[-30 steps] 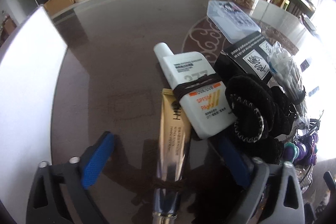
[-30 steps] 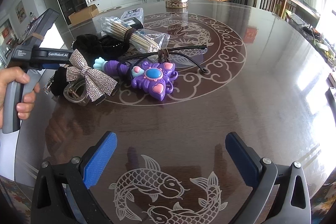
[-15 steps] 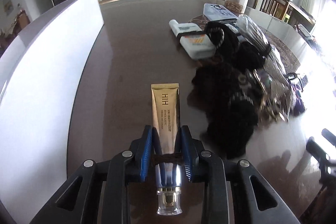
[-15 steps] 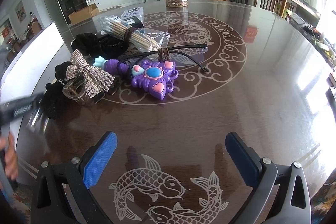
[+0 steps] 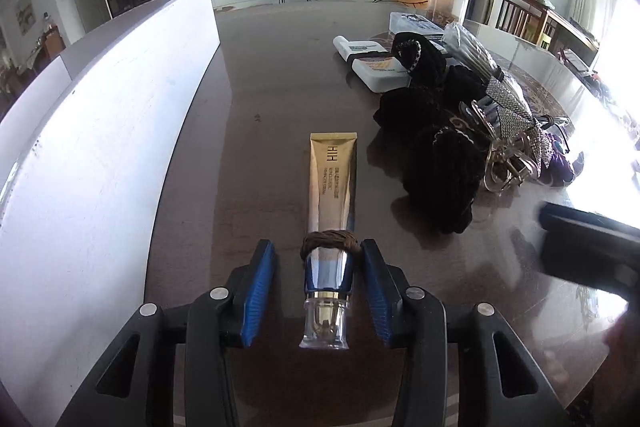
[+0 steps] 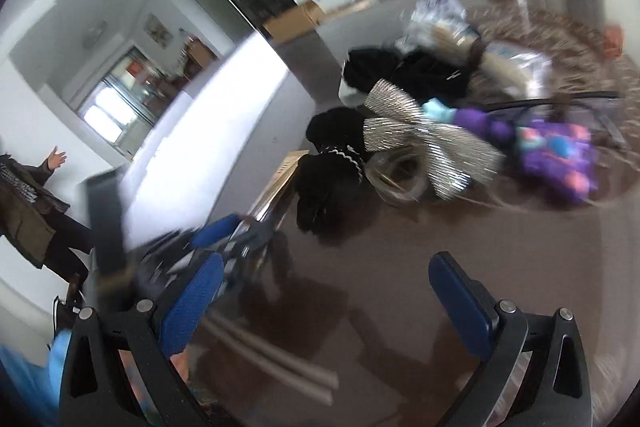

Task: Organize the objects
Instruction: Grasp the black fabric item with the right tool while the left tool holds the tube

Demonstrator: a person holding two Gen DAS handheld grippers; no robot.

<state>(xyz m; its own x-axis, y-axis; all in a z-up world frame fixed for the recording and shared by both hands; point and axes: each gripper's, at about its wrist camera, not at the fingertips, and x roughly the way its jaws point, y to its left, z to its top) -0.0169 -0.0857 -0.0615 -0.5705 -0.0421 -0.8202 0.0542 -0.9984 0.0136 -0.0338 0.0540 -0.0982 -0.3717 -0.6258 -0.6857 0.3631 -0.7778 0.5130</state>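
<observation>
Gold tube lies flat on the dark table, its clear cap toward me and a brown band round its lower end. My left gripper tilts down over that cap end, jaws opening, blue pads just off either side of the tube, not pressing. Right of the tube sits a black scrunchie, then a silver bow. My right gripper points down at the table right of the tube, jaws wide, nothing between them; that view is blurred.
</observation>
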